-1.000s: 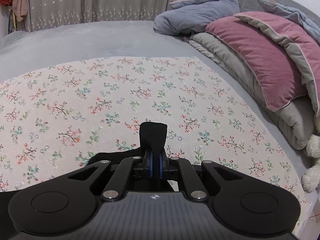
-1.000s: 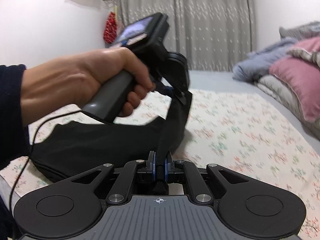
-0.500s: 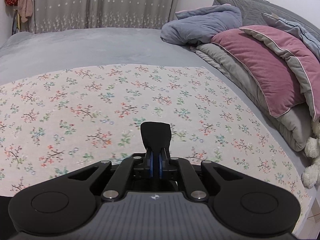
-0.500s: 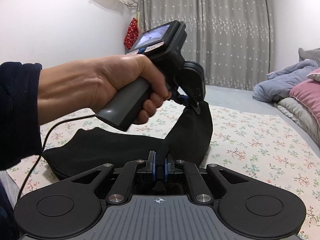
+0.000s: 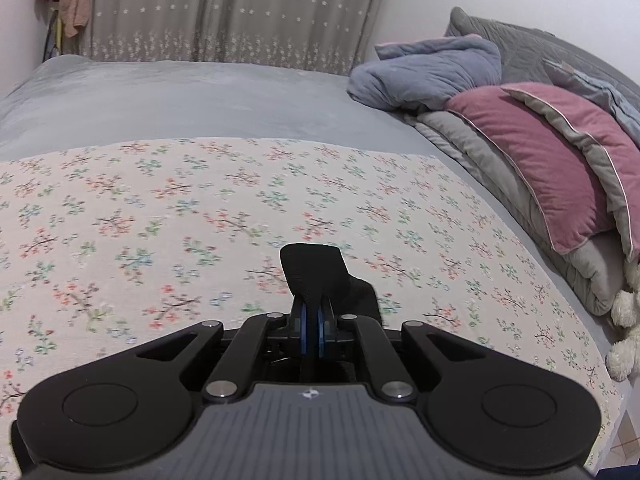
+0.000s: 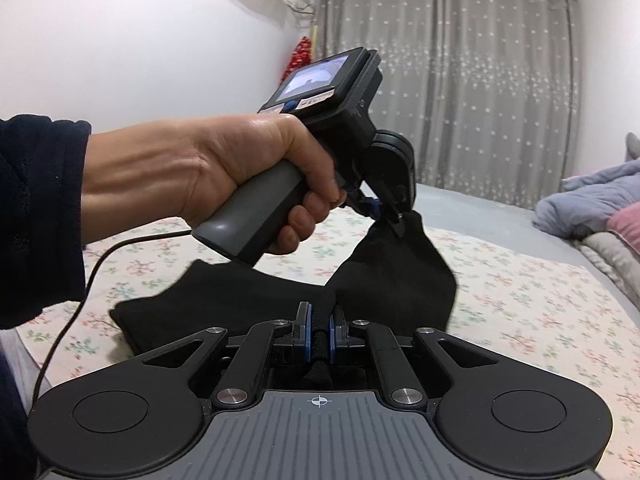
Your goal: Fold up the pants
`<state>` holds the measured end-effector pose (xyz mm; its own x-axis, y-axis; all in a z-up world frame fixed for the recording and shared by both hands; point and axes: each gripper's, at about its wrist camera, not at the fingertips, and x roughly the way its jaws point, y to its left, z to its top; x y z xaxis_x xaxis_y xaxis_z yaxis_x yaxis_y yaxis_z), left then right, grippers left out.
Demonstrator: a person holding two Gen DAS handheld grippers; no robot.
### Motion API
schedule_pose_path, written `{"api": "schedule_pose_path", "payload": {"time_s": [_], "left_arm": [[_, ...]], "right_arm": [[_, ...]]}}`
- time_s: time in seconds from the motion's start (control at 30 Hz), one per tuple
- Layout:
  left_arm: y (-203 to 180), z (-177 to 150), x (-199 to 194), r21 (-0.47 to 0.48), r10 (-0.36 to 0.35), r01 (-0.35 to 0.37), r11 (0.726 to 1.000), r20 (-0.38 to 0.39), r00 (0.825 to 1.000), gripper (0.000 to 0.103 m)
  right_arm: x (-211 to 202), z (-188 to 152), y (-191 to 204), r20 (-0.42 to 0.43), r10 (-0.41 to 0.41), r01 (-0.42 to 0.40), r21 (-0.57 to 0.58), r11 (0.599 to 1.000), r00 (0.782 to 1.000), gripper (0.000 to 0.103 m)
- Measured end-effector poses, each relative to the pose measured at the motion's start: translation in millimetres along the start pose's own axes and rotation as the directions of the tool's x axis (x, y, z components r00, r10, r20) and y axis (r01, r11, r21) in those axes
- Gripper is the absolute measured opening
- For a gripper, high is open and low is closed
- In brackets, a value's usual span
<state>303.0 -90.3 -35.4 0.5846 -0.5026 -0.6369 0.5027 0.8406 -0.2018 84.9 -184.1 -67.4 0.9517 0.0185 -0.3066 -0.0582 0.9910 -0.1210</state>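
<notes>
The black pants [image 6: 224, 300] lie partly on the floral sheet [image 6: 520, 300], with one end lifted off it. My left gripper [image 5: 311, 316] is shut on a corner of the pants [image 5: 316, 276], which sticks up between its fingers. In the right wrist view the left gripper [image 6: 394, 224] holds that corner high, and the cloth hangs down from it. My right gripper [image 6: 319, 328] is shut on another edge of the pants, bunched between its blue pads.
The floral sheet [image 5: 160, 220] covers a grey bed [image 5: 180, 96]. Pillows and folded blankets [image 5: 540, 152] are piled along the right side. A white plush toy [image 5: 624, 336] lies at the bed's right edge. A curtain [image 6: 460, 80] hangs behind.
Both grippers have risen with the pants still held. The lifted end hangs higher and the cloth has pulled away from the sheet. Both views have tilted upward.
</notes>
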Motion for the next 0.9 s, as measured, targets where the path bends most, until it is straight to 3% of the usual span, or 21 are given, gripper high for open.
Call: {"api": "schedule_pose_path", "payload": {"time_s": [0.53,0.9], "left_arm": [[100,-16,-29,0.001,0.052,-0.052,0.999,-0.006,0.999,0.006],[174,-49,-37,-0.161,0.073,-0.076,0.984,-0.027,0.997,0.006]], "right_arm": [[40,5,59,-0.018,0.117,-0.118,-0.063,0.991,0.993,0.008],[64,7,114,-0.097,0.209,-0.213,-0.036,0.976,0.973,0.008]]}}
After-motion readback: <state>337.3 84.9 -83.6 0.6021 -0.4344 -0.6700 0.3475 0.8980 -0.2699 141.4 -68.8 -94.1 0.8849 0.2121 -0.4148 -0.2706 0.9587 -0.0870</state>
